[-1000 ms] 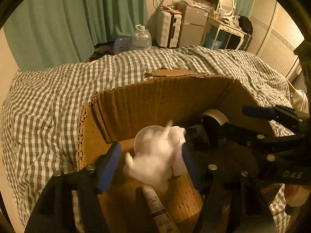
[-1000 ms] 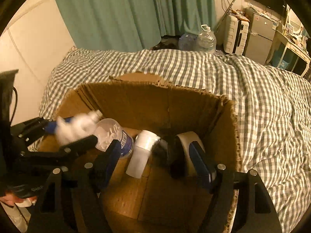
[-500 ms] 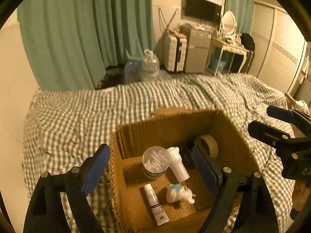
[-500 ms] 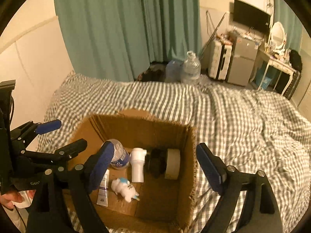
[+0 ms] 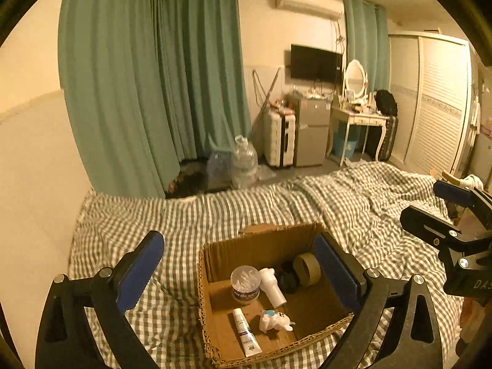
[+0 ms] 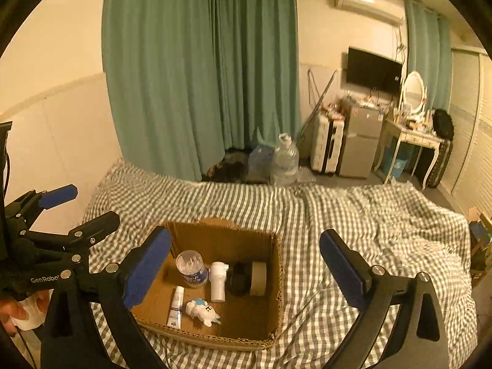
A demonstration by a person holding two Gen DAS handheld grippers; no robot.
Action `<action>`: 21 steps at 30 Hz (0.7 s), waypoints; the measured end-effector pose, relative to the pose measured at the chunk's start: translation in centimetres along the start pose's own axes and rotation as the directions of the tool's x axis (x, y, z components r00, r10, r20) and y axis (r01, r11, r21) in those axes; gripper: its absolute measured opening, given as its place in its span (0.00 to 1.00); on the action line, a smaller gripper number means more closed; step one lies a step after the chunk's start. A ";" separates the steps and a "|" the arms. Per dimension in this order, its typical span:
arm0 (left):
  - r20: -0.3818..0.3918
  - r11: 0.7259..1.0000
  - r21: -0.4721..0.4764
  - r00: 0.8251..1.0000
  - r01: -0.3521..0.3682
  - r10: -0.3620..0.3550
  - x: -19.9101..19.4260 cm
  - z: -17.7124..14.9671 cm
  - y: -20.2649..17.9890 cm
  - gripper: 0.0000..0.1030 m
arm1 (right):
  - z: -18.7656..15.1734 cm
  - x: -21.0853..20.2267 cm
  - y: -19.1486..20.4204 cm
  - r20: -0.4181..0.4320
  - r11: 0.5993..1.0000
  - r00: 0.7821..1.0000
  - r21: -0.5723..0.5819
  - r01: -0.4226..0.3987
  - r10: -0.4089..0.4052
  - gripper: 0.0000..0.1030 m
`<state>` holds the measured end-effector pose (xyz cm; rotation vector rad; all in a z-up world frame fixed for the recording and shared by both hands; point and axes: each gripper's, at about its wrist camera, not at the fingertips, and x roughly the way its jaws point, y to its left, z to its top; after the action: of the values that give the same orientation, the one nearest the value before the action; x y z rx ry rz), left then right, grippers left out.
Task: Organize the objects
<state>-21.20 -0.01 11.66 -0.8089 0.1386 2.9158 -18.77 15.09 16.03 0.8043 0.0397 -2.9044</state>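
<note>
An open cardboard box stands on the checked bed. Inside lie a white toy figure, a tube, a clear cotton-swab tub, a white bottle, a black item and a tape roll. My left gripper is open and empty, high above the box. My right gripper is open and empty, also high above it. Each gripper shows at the edge of the other's view.
The checked blanket covers the bed around the box. Green curtains, water jugs, a suitcase, a small fridge and a dressing table stand beyond the bed's far edge.
My left gripper let the white toy drop into the box. Both grippers then rose and pulled back, so the box looks smaller and lower.
</note>
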 end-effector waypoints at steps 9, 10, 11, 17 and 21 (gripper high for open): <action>0.108 1.000 0.006 0.994 -0.003 0.002 -5.5 -1.3 -1.2 1.00 | -2.0 -5.8 0.4 0.116 0.999 0.993 -0.006 0.036 -0.035 0.99; 0.116 1.000 0.008 0.993 -0.003 0.003 -5.9 -1.6 -1.4 1.00 | -2.2 -6.2 0.4 0.123 0.999 0.992 -0.009 0.038 -0.037 0.99; 0.125 1.000 0.009 0.992 -0.004 0.003 -6.4 -1.9 -1.6 1.00 | -2.6 -6.8 0.4 0.128 0.999 0.991 -0.012 0.042 -0.040 0.99; 0.158 1.000 0.015 0.987 -0.004 0.002 -8.4 -4.3 -2.2 1.00 | -4.9 -9.0 -0.1 0.185 0.998 0.981 0.015 0.055 -0.057 1.00; 0.202 1.000 -0.004 0.979 -0.030 0.030 -9.0 -6.5 -2.1 1.00 | -6.8 -9.7 -0.3 0.209 0.998 0.975 0.015 0.068 -0.069 1.00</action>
<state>-9.94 0.50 10.65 -0.5092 0.1331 3.0040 -7.12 16.90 15.18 0.5022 0.0369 -3.0390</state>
